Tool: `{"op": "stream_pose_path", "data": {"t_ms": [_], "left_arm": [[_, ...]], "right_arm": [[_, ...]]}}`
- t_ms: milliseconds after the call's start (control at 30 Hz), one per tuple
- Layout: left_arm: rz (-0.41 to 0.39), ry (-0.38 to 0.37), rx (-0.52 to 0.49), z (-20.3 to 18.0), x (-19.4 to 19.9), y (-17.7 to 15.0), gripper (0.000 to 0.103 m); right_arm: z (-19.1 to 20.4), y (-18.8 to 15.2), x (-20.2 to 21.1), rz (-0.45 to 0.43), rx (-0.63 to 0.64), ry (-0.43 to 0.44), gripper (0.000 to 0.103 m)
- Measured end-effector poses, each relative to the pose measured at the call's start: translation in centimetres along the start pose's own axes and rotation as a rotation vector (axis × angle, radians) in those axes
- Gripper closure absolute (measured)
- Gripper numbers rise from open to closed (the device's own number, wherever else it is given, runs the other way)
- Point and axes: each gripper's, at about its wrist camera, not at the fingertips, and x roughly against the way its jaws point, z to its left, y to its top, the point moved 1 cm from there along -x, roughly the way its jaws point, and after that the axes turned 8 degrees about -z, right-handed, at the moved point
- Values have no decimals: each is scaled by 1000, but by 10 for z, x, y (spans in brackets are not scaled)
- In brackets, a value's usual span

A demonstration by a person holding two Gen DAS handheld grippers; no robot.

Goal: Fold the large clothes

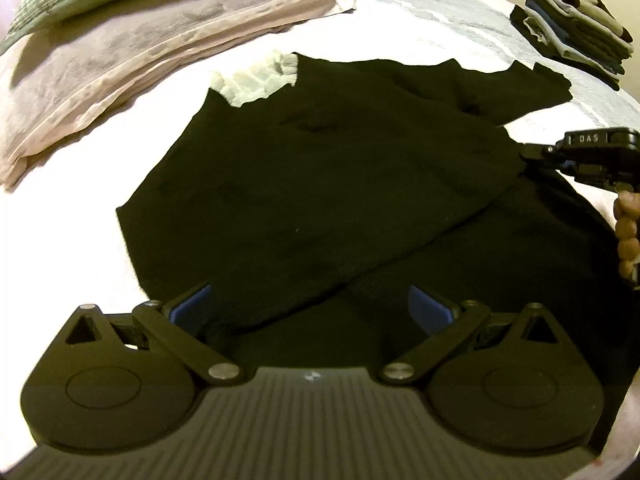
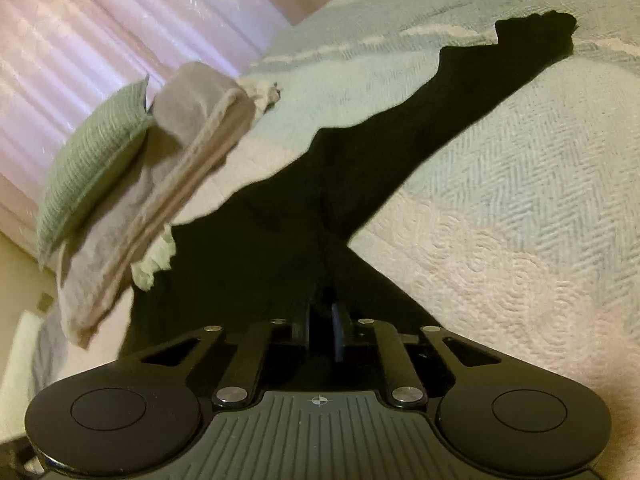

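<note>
1. The black garment (image 1: 320, 184) lies spread in the middle of the bed (image 1: 420, 20).
2. It looks soft and floppy, so grab its edges.
3. The left gripper (image 1: 310, 312) is wide open, holding nothing.
4. The right gripper (image 2: 322, 320) is pinched shut on black cloth.
5. Dark folds hide its shape.
</note>
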Motion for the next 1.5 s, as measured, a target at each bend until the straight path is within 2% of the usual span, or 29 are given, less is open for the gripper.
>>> {"op": "stream_pose_path", "data": {"t_ms": [100,167,267,333,400,567,700,867,1033,1067,1100,1133,1200,1300,1400,1500], "left_arm": [[3,-8,3,-6,-7,6,2],[0,-12,2,-11,-11,11,2],[0,-22,4,-22,-19,23,2],[-1,-28,4,-33,-27,33,2],[-10,-34,4,-43,-36,44,2],[-26,-39,3,-76,-62,74,2],[-23,-27,-7,-98,-83,93,2],[-2,-10,8,-111,-98,102,2],[30,0,15,-115,-105,100,2],[35,3,15,-115,-105,99,2],[38,6,15,-115,-104,98,2],[40,11,15,-114,-103,98,2],[36,23,20,-110,-98,97,2],[28,47,43,-100,-88,94,2],[16,68,66,-86,-78,91,2],[-5,77,103,-66,-67,85,2]], "right_arm": [[-10,3,5,12,-18,-20,94],[-16,11,17,-13,-6,-38,93],[-39,31,33,-71,-4,-76,78],[-66,51,39,-120,-7,-116,62],[-93,79,41,-156,-11,-150,60],[-153,153,24,-217,-27,-202,58],[-196,194,-5,-224,-88,-233,55],[-238,219,-31,-228,-188,-272,54],[-251,222,-34,-265,-255,-218,55],[-252,223,-32,-272,-268,-211,60],[-251,224,-29,-278,-273,-208,85],[-247,226,-25,-287,-266,-211,100],[-231,227,-11,-319,-218,-219,101],[-177,228,10,-344,-34,-238,101],[-100,214,27,-353,145,-99,101],[-23,185,26,-307,264,47,101]]}}
